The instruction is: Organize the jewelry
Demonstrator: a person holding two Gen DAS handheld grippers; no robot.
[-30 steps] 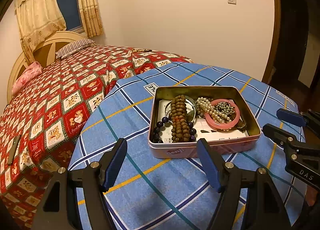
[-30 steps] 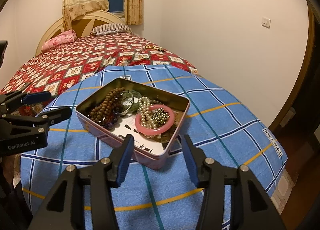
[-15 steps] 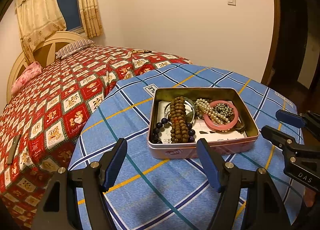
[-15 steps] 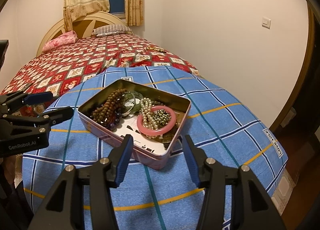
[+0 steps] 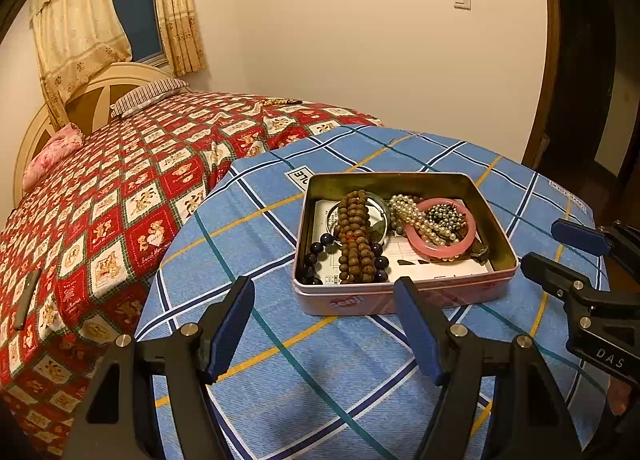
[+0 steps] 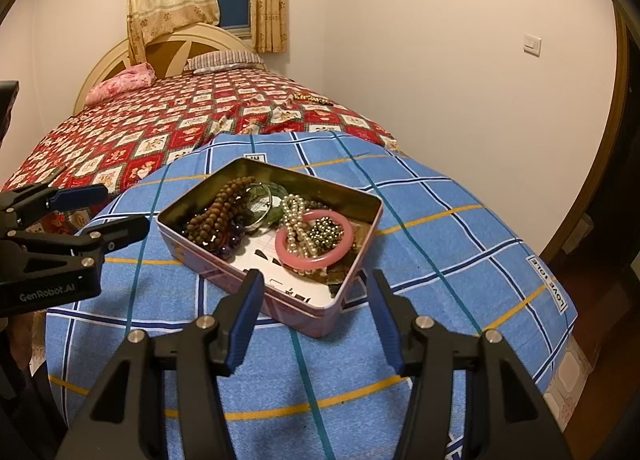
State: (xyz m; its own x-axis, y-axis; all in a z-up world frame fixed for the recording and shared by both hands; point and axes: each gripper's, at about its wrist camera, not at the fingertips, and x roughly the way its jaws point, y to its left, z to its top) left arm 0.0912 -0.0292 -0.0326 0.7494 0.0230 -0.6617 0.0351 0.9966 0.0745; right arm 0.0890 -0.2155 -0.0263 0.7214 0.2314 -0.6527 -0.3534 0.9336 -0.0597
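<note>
An open pink tin (image 5: 352, 300) (image 6: 200, 264) sits on the blue checked cloth. It holds brown wooden beads (image 5: 354, 236) (image 6: 218, 212), dark purple beads (image 5: 316, 250), a pearl strand (image 5: 412, 212) (image 6: 296, 216), a pink bangle (image 5: 440, 250) (image 6: 316, 260) and a dark metallic bead cluster (image 5: 446, 216). My left gripper (image 5: 322, 292) (image 6: 124, 208) stands open just short of the tin's near left wall, touching nothing. Off the tin's near right corner, my right gripper (image 6: 314, 280) (image 5: 544, 246) is also open, with nothing between its fingers.
The round table under the blue cloth (image 5: 280, 380) drops off on all sides. A bed with a red patterned quilt (image 5: 140, 200) lies behind and to the left; a bead strand (image 6: 312, 99) rests on its far edge. A dark doorway stands on the right.
</note>
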